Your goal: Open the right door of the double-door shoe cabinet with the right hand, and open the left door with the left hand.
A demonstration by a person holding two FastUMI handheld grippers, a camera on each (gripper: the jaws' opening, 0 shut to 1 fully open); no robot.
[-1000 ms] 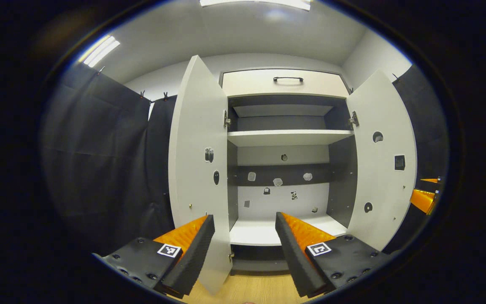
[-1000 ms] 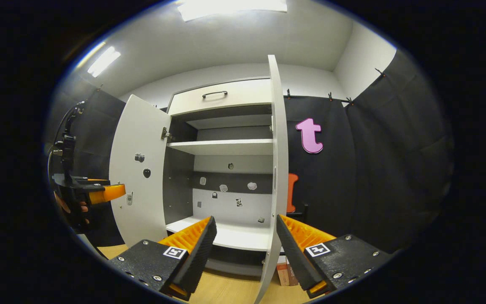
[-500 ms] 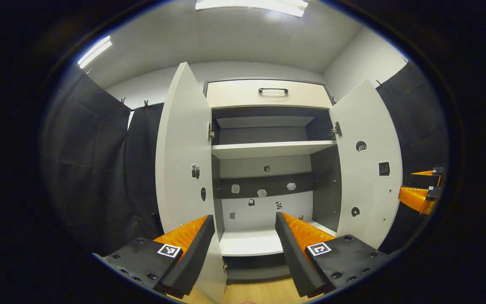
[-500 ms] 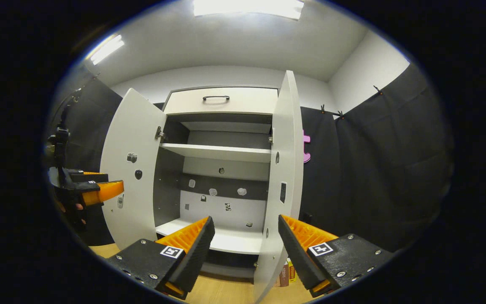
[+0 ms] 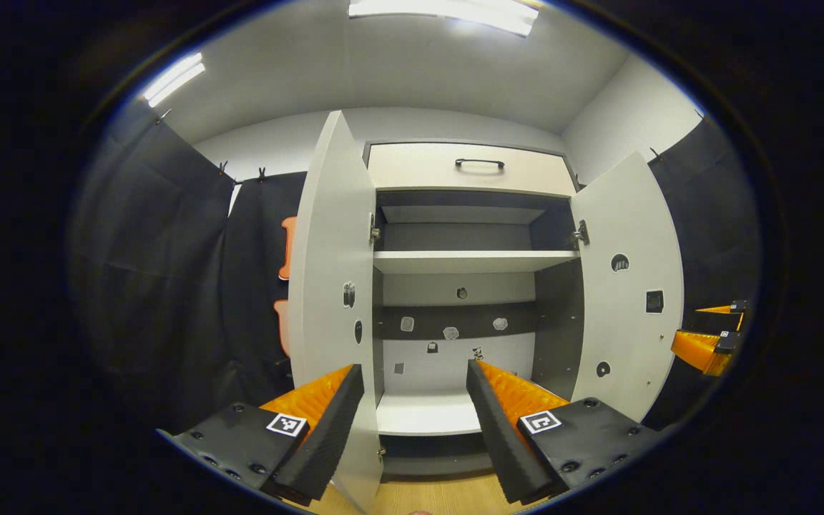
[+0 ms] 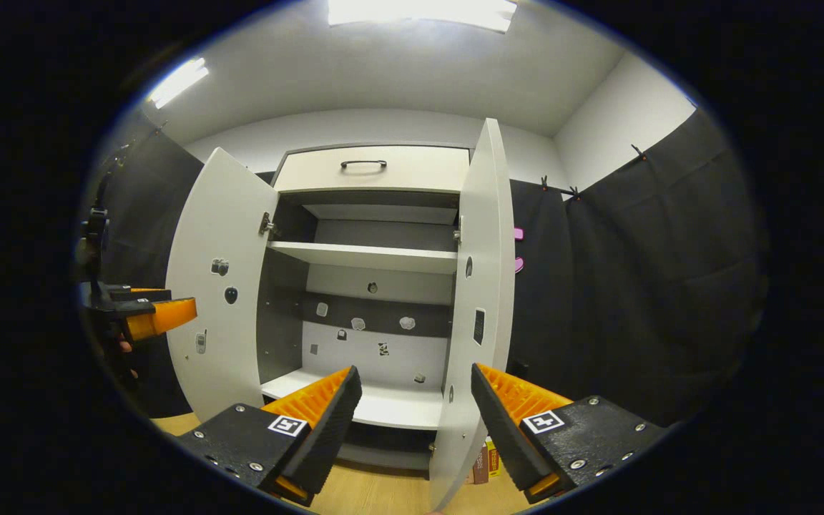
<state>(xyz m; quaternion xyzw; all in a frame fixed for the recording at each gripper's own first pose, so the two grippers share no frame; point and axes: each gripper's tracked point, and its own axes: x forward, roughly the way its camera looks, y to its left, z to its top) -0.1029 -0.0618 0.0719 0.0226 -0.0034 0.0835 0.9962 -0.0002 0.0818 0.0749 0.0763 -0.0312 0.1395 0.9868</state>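
Both grippers are drawing back from a second ago: left gripper (image 5: 412, 422) and right gripper (image 6: 415, 422) are hanging wide, holding nothing. Beyond them, left door (image 5: 330, 286) and right door (image 6: 480, 300) are standing open, shoe cabinet (image 5: 466, 261) looking finished.

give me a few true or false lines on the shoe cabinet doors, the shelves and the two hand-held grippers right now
1. Both the left door and the right door stand open. True.
2. The left hand-held gripper is shut on the left door's edge. False: its jaws are open and hold nothing.
3. The drawer above the shelves is pulled out. False: it sits closed, handle facing forward.
4. The shelf inside carries no shoes. True.
5. The right hand-held gripper grips a shoe. False: it is open and holds nothing.
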